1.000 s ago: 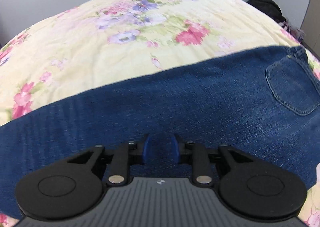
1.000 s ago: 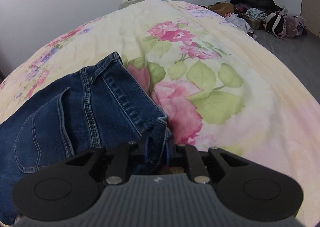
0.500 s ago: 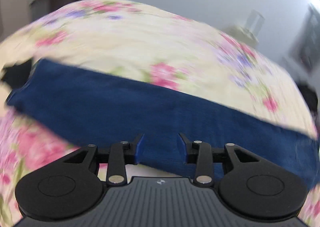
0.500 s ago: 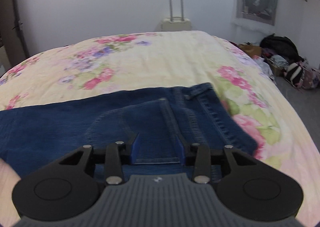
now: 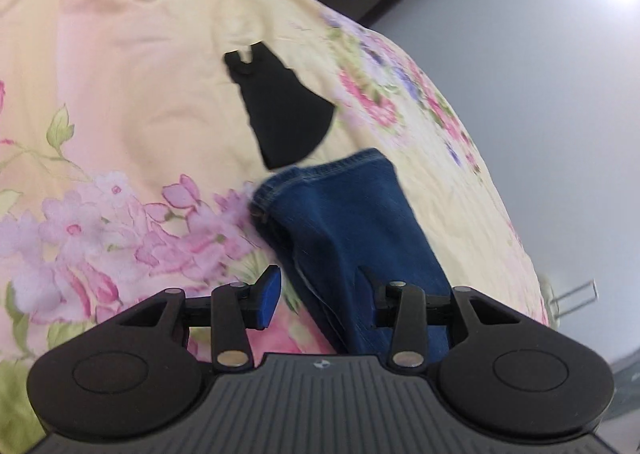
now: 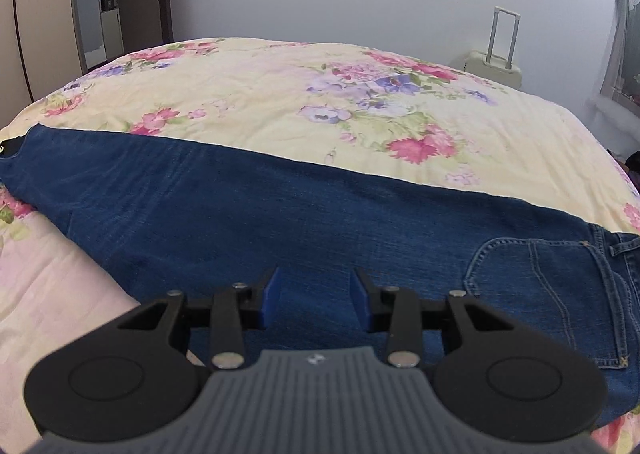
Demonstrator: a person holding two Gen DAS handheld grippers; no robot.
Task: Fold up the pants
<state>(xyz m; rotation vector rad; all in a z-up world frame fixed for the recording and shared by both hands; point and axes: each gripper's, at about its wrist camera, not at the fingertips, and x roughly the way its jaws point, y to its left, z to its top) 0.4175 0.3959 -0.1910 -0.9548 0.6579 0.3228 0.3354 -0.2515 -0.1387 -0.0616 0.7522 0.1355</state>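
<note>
A bed [image 6: 280, 93] covered by a floral quilt is seen, and blue jeans [image 6: 280, 213] are laid flat and lengthwise across its near part, the back pocket [image 6: 540, 274] at the right. Beyond the hem end, a black cloth [image 5: 284, 113] is seen on the quilt. The left claw [image 5: 320, 292] is spread above the hem, and the right claw [image 6: 314, 298] is spread above the thigh; nothing is pinched by either, both having just been opening.
</note>
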